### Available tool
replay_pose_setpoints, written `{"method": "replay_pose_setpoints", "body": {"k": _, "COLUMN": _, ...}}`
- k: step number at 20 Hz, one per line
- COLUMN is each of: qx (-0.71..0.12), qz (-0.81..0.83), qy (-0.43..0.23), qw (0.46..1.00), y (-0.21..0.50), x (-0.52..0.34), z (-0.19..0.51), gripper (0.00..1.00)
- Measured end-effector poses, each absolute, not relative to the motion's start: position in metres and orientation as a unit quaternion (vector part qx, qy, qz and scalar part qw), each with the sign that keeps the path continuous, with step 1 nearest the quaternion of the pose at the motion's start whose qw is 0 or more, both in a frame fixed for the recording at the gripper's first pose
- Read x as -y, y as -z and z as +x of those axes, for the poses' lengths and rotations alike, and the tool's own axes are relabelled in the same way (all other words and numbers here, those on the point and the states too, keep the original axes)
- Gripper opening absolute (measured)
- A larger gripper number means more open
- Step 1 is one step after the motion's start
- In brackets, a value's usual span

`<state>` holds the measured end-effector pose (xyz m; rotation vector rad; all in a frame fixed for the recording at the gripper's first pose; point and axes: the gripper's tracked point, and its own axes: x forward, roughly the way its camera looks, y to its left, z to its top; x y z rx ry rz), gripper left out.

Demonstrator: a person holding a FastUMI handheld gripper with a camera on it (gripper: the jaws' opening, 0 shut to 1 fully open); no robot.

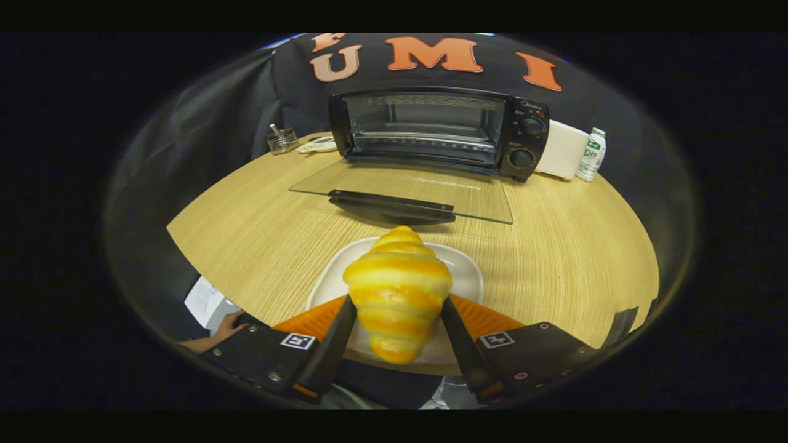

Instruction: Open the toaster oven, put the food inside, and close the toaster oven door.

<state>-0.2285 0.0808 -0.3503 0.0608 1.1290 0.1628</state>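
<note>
The gripper (398,307) has its two fingers pressed on both sides of a yellow and orange striped toy croissant (397,289). The croissant sits between the fingers, with its long way running straight ahead. Its narrow tip points away toward the oven, and its other end points back at the gripper. Under it and just ahead is a white square plate (465,271) on the round light wooden table (554,246). Beyond the plate is the black toaster oven (437,132), standing at the far side of the table. Its glass door (406,191) is folded all the way down and lies flat, with the dark handle at the near edge. A white box (566,151) stands right of the oven. Beside that is a small white bottle with a green label (592,154). Left of the oven is a small wire basket (282,140).
</note>
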Motion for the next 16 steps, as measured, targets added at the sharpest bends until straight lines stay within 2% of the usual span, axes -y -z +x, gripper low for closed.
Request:
{"method": "replay_pose_setpoints", "body": {"k": 3, "qx": -0.512, "qz": 0.052, "qy": -0.075, "qw": 0.854, "y": 0.338, "x": -0.078, "z": -0.217, "gripper": 0.73}}
{"method": "replay_pose_setpoints", "body": {"k": 16, "qx": -0.376, "qz": 0.279, "qy": -0.110, "qw": 0.877, "y": 0.281, "x": -0.103, "z": -0.139, "gripper": 0.72}}
